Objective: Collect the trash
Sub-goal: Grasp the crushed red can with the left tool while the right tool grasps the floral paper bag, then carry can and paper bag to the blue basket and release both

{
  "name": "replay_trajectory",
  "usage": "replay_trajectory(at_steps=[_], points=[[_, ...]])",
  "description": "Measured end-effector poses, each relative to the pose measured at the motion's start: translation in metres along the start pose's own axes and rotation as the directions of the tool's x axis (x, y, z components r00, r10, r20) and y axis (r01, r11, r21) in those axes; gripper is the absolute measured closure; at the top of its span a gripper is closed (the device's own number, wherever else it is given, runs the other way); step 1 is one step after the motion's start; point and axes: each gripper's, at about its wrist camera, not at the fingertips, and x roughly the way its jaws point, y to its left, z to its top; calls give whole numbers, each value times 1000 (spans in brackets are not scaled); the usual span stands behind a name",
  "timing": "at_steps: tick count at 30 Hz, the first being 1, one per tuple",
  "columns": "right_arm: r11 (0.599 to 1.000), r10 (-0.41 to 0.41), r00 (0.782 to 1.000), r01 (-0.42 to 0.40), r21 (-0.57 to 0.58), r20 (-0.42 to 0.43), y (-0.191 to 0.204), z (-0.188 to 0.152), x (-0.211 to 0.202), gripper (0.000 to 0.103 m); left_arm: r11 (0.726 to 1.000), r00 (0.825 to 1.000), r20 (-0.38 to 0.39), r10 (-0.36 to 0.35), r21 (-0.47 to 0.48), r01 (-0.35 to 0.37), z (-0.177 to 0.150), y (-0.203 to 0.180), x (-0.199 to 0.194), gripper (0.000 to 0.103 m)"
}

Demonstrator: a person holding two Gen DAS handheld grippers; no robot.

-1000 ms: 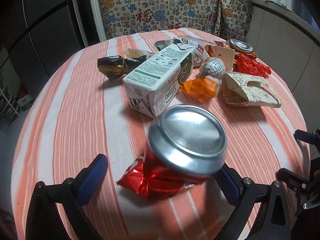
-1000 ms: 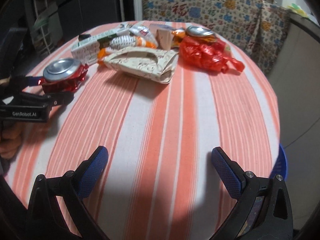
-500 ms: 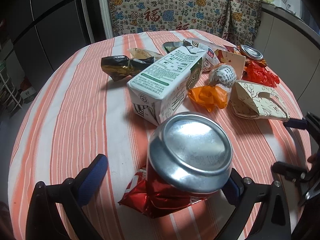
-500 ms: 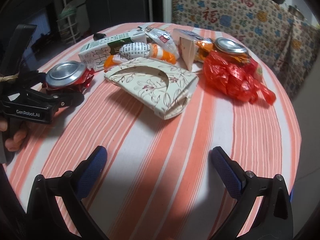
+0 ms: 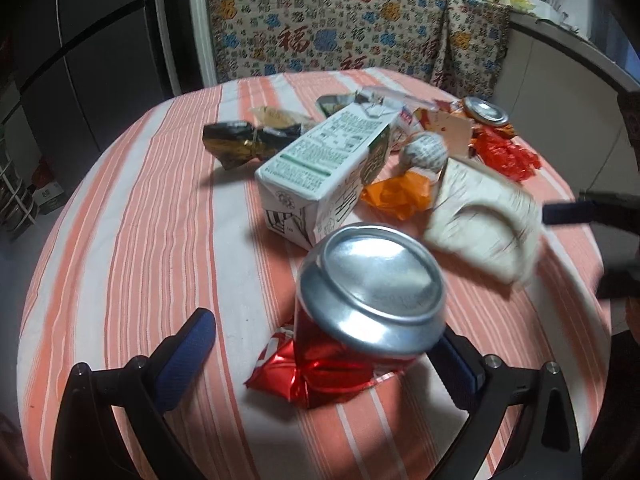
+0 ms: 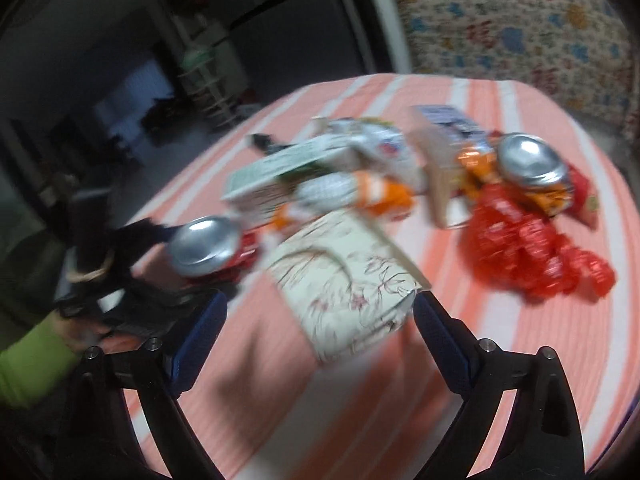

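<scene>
A crushed red can [image 5: 360, 320] stands between the open jaws of my left gripper [image 5: 324, 356], against the right finger, with a gap on the left side. It also shows in the right wrist view [image 6: 208, 244]. A floral cardboard box [image 6: 352, 280] lies between the open fingers of my right gripper [image 6: 320, 324]; the view is blurred and I cannot tell whether they touch it. The box also shows in the left wrist view [image 5: 480, 224]. A milk carton [image 5: 324, 176], an orange wrapper [image 5: 396, 196] and a red plastic bag [image 6: 528, 248] lie behind.
The round table has an orange-striped cloth [image 5: 140, 240]. A dark foil wrapper [image 5: 244, 142], a paper ball [image 5: 426, 152] and a second can [image 6: 528, 160] lie in the pile. A patterned chair back [image 5: 332, 28] stands behind the table.
My right gripper has moved forward and left until the floral box lies between its fingers. My left gripper has stayed around the crushed can, and its view has shifted slightly.
</scene>
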Motion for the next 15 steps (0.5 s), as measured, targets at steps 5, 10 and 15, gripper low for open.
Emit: replay_trajectory(at_steps=[5, 10, 15], points=[[995, -89, 996, 90, -46, 27, 19, -7, -16, 7, 995, 997, 37, -69, 80, 66, 2, -9, -15, 18], [980, -200, 980, 200, -2, 2, -19, 26, 7, 5, 989, 997, -1, -76, 129, 76, 5, -16, -9, 60], [990, -134, 981, 140, 33, -137, -40, 40, 41, 24, 989, 993, 5, -117, 86, 116, 2, -13, -17, 67]])
